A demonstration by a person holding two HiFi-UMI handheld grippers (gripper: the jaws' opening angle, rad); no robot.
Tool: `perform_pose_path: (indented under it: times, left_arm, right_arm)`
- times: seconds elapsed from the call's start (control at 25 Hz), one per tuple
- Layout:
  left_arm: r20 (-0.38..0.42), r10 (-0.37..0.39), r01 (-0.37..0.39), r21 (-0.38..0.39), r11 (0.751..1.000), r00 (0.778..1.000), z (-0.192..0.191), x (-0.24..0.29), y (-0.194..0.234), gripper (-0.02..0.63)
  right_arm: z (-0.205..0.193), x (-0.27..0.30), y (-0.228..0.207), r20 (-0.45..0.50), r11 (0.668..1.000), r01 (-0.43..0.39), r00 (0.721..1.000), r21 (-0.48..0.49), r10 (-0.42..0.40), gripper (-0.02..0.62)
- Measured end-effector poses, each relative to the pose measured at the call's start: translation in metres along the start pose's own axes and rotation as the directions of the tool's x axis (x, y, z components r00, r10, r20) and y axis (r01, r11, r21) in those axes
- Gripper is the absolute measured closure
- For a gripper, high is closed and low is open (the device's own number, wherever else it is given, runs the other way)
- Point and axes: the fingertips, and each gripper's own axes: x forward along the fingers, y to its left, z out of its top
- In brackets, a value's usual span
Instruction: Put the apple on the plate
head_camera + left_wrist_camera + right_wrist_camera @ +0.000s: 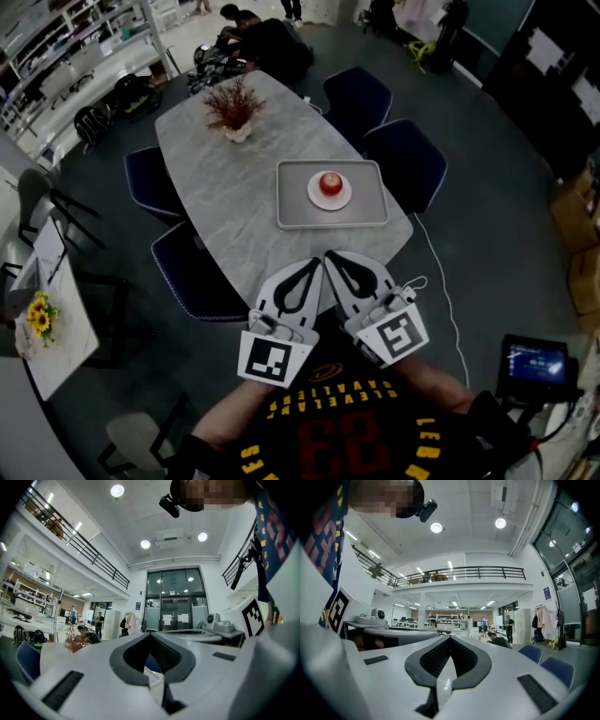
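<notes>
Your apple [330,182] is sitting on the small white plate [314,195], which is on the grey tray [291,212] on the table [225,183]. Your left hand-held gripper [316,263] and right hand-held gripper [330,256] are both pressed together with nothing in them. They sit side by side at the table's near edge, well apart from the tray.

The red apple [330,182] sits upright at the centre of the small, round white plate [344,199]. The plate lies flat in the middle of a grey rectangular tray [292,214] on the bench [225,197].
</notes>
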Motion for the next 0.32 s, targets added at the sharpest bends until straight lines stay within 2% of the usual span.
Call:
perform_pose_path:
  times: [0.32]
  left_arm:
    - [-0.010,0.003,-0.003,-0.004,1.000,1.000,-0.0028,0.0011,0.0016,0.606]
  right_arm:
    - [-0.0005,0.0008,-0.0005,0.001,1.000,0.000,1.000,0.001,0.000,0.589]
